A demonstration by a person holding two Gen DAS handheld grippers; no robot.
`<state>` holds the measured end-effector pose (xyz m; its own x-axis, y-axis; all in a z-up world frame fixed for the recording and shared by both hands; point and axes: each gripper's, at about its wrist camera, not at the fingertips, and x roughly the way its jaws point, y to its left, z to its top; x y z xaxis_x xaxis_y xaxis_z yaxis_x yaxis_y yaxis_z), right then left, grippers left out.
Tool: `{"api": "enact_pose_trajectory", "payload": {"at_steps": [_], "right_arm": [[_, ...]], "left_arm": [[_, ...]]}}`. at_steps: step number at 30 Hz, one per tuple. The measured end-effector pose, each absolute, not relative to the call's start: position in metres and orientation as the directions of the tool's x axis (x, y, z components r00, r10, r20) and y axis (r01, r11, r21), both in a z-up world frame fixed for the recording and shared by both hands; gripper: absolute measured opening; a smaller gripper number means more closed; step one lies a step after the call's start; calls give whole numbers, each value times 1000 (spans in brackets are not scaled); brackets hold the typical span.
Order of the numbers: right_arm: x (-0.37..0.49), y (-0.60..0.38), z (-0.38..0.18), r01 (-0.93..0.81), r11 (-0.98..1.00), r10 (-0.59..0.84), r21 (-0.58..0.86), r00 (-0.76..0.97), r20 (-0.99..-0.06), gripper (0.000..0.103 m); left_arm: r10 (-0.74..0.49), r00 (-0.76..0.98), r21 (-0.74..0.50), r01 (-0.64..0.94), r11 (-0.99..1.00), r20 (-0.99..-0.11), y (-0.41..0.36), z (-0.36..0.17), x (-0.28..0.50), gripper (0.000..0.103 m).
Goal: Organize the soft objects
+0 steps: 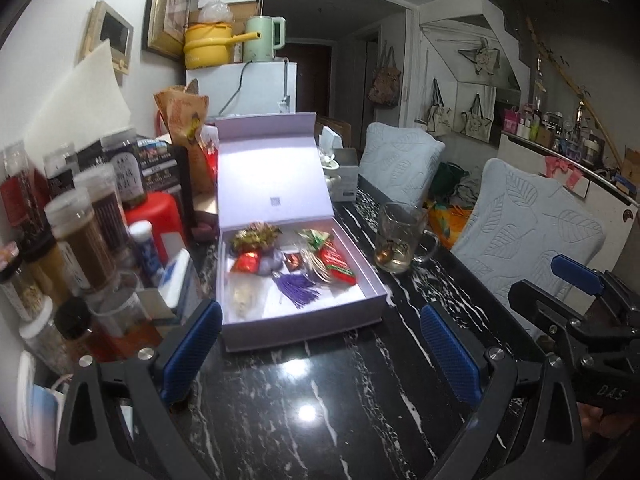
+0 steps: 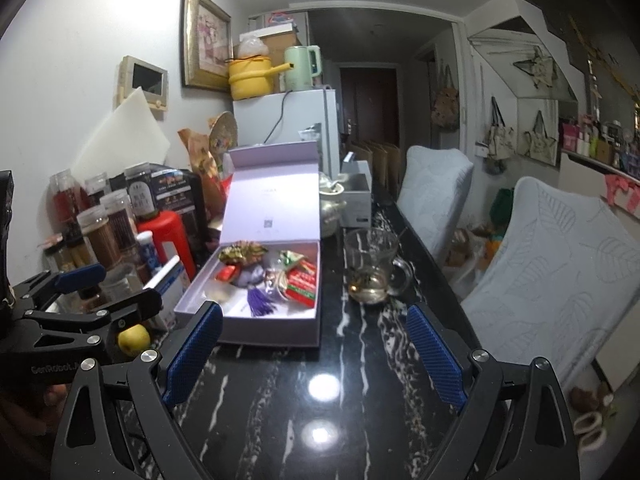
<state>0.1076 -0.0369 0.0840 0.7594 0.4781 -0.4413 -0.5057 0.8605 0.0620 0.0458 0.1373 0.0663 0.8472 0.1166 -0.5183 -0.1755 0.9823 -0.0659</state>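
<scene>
Both tools, left [image 1: 320,348] and right [image 2: 316,352], gape empty; we judge sachets in gift box [image 1: 374,294] need grasping next.

Black marble table [image 1: 320,400] carries an open lilac box [image 1: 372,300]; a glass mug [image 1: 400,240].

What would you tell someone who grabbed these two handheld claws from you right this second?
Left gripper: jaws open, empty, over the black marble table.
Right gripper: the same.
The lavender box lies open ahead; its lid stands up. Inside: purple tassel, red packet, gold-green ornament and other small soft pieces.
A glass mug stands to the right of the box.
Left: nothing is held; whether more needs sorting is unclear.
</scene>
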Motion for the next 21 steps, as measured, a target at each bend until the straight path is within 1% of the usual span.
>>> {"api": "enact_pose_trajectory", "payload": {"at_steps": [21], "right_arm": [[113, -47, 69, -489, 869, 466, 76, 756, -459, 94]], "left_arm": [[115, 835, -64, -177, 982, -538, 130, 55, 57, 101]]}}
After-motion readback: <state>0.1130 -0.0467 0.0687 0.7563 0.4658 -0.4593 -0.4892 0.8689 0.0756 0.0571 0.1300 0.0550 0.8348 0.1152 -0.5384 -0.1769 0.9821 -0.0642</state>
